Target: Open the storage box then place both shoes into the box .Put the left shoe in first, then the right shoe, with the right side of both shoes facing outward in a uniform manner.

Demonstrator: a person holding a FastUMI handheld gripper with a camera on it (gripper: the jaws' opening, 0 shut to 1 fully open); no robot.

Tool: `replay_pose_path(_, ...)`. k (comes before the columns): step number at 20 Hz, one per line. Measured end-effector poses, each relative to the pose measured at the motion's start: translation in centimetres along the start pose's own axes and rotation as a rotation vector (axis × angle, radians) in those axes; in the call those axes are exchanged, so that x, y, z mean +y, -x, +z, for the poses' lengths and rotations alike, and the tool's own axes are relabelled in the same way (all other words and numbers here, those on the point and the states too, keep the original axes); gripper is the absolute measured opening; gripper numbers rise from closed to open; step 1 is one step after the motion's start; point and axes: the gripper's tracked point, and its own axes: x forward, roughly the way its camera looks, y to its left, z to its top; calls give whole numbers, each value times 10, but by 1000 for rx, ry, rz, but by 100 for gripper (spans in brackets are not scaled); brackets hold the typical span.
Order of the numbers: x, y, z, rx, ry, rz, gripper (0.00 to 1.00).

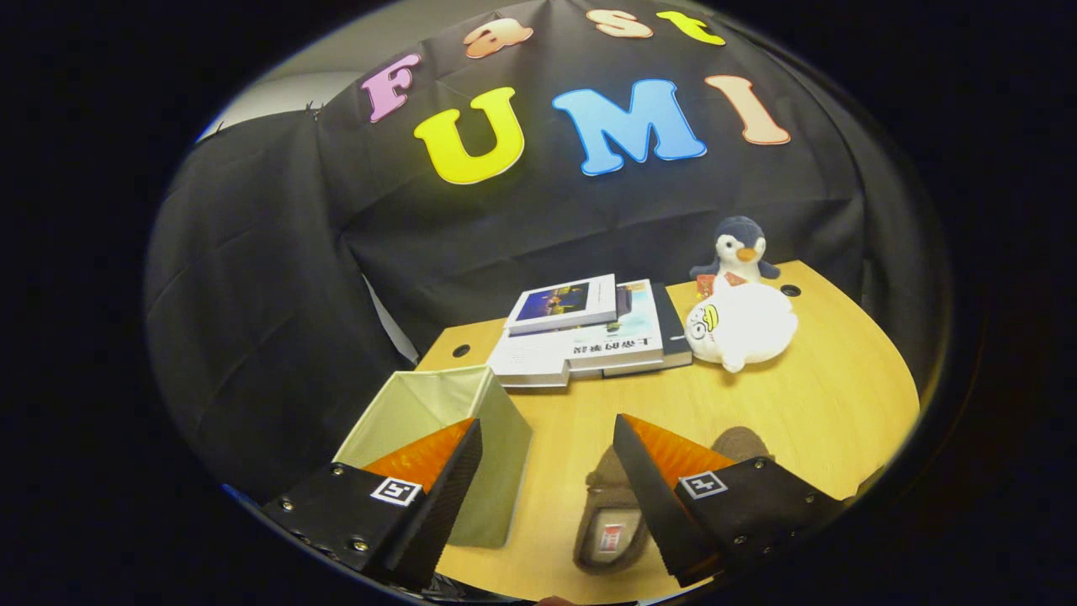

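A pale green fabric storage box (437, 421) stands open-topped on the wooden table, partly behind my left finger. A brown fuzzy slipper (610, 505) lies on the table just right of the box, its insole label facing up, partly covered by my right finger. A second brown slipper (740, 442) peeks out beyond the right finger. My gripper (547, 446) hovers above them, open, with nothing between the fingers.
A stack of books (589, 332) lies at the back of the table (824, 396). A white plush toy (745, 328) and a penguin plush (738, 248) sit to the right of the books. The table's curved edge runs along the right.
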Motion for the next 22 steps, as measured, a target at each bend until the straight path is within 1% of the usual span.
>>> replay_pose_path(12,-68,-31,-87,216,-15,-102,96)
replay_pose_path(17,-90,-41,-123,317,14,-150,96)
replay_pose_path(20,-89,-43,-138,355,-2,-132,93)
replay_pose_path(21,-92,-44,-144,372,-5,-137,89)
replay_pose_path(22,-95,-45,-148,389,-5,-142,88)
